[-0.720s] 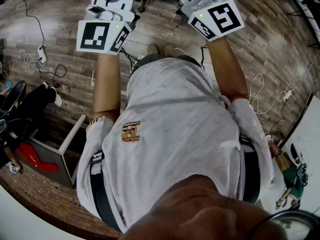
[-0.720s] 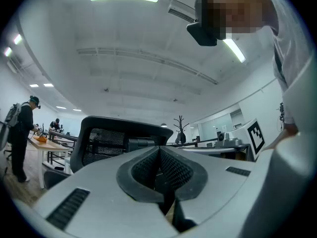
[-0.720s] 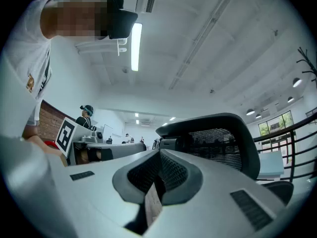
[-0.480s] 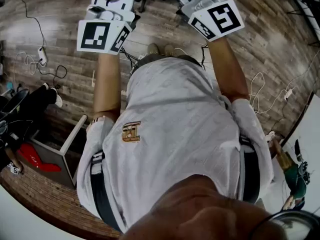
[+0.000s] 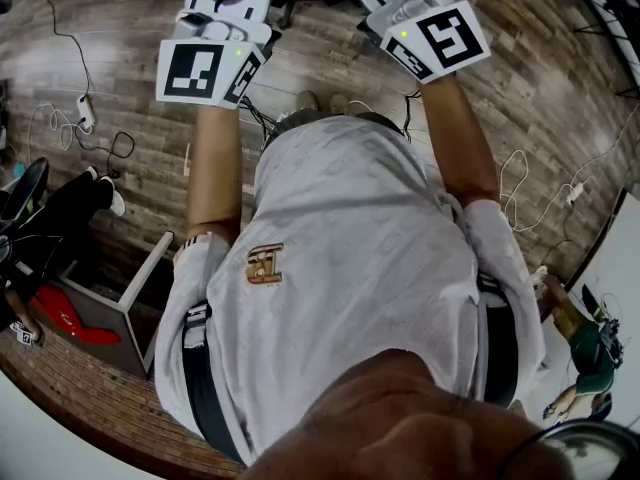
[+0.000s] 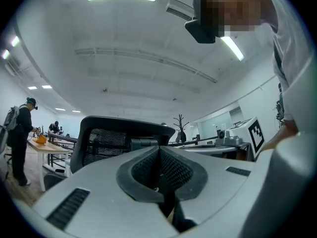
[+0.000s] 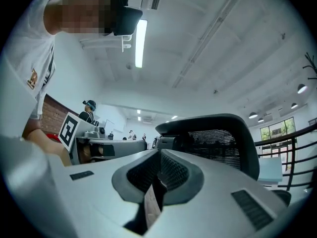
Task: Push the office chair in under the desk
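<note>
Counting 2 grippers & 1 office chair [image 6: 106,138]. Jaws are pressed together on both left gripper [image 6: 159,155] & right gripper [image 7: 159,157], nothing btwn them. Chair stands just ahead of both, upright, black mesh back facing them, top edge running side to side. Seat, base & wheels hidden behind the gripper bodies. Head view cuts the jaw tips off at its top edge. Can't tell whether tips touch the chair back.
</note>
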